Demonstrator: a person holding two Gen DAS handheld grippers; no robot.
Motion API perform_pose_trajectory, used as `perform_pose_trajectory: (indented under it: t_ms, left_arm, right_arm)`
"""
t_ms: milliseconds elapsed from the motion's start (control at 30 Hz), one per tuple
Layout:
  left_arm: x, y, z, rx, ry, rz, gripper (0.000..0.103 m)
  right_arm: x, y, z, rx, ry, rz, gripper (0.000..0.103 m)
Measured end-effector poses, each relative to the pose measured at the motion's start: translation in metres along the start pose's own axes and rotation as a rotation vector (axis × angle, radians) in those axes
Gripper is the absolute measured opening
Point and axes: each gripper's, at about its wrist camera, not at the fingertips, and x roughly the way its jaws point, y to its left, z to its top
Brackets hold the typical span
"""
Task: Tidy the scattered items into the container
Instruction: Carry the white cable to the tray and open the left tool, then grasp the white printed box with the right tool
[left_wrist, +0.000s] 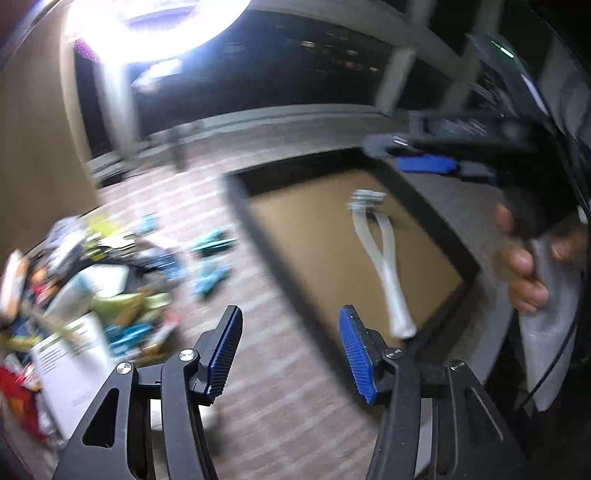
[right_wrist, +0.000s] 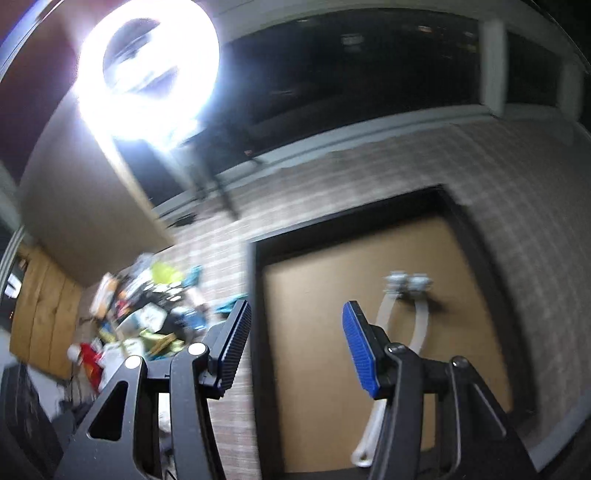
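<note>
Nearest the left wrist camera, the left gripper hangs over the striped carpet with its ribbed blue pads spread apart and nothing between them. The right gripper likewise stands spread and empty, its right pad over the shallow black-rimmed container with a brown cardboard floor. Inside that container lies a white looped strap with a small metal clasp at its far end, seen also past the right gripper. To the left, on the carpet beside the container, sits a blurred heap of mixed colourful packets and small items. Farther back, a bright ring light glares in front of dark windows.
</note>
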Motion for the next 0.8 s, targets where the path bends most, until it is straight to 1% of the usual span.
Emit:
perform_pose_trajectory:
  t_ms: [67, 133, 167, 267, 300, 333, 367, 400, 433, 500, 533, 600, 633, 700, 800]
  left_arm:
    - [-0.01, 0.038, -0.014, -0.073, 0.003, 0.034, 0.047]
    - [-0.018, 0.071, -0.03, -0.136, 0.003, 0.085, 0.046]
    - [-0.023, 0.091, -0.04, -0.178, 0.004, 0.11, 0.046]
    - [-0.03, 0.14, -0.068, -0.288, 0.008, 0.165, 0.039]
    - [-0.033, 0.156, -0.079, -0.326, 0.011, 0.186, 0.036]
    - [-0.034, 0.169, -0.088, -0.358, 0.019, 0.202, 0.036]
    - [-0.034, 0.179, -0.096, -0.388, 0.029, 0.21, 0.035]
    - [-0.033, 0.189, -0.104, -0.419, 0.037, 0.215, 0.034]
    - [-0.032, 0.197, -0.111, -0.438, 0.044, 0.22, 0.029]
    - [-0.028, 0.206, -0.121, -0.456, 0.054, 0.235, 0.024]
    - [-0.026, 0.21, -0.124, -0.465, 0.056, 0.237, 0.022]
    - [-0.023, 0.216, -0.129, -0.488, 0.06, 0.233, 0.018]
    - [-0.023, 0.218, -0.13, -0.499, 0.059, 0.231, 0.014]
    - [-0.022, 0.227, -0.133, -0.54, 0.055, 0.216, 0.012]
    - [-0.022, 0.233, -0.131, -0.58, 0.052, 0.185, 0.012]
  right_arm:
    - [0.009, 0.026, -0.007, -0.055, 0.008, 0.032, 0.051]
    - [0.023, 0.052, -0.013, -0.109, 0.037, 0.064, 0.051]
    - [0.033, 0.067, -0.018, -0.136, 0.065, 0.091, 0.051]
    - [0.058, 0.108, -0.033, -0.196, 0.147, 0.173, 0.051]
    - [0.067, 0.123, -0.038, -0.219, 0.176, 0.195, 0.049]
    - [0.073, 0.135, -0.044, -0.239, 0.198, 0.209, 0.049]
    - [0.083, 0.15, -0.05, -0.265, 0.228, 0.228, 0.046]
    - [0.09, 0.161, -0.056, -0.287, 0.253, 0.247, 0.041]
    - [0.098, 0.174, -0.062, -0.31, 0.278, 0.266, 0.038]
    - [0.114, 0.196, -0.073, -0.355, 0.323, 0.29, 0.028]
    - [0.124, 0.208, -0.08, -0.371, 0.349, 0.304, 0.028]
    - [0.137, 0.218, -0.088, -0.372, 0.389, 0.323, 0.023]
    - [0.143, 0.223, -0.091, -0.372, 0.409, 0.339, 0.022]
    - [0.156, 0.23, -0.095, -0.362, 0.44, 0.347, 0.02]
    - [0.175, 0.235, -0.098, -0.323, 0.483, 0.35, 0.02]
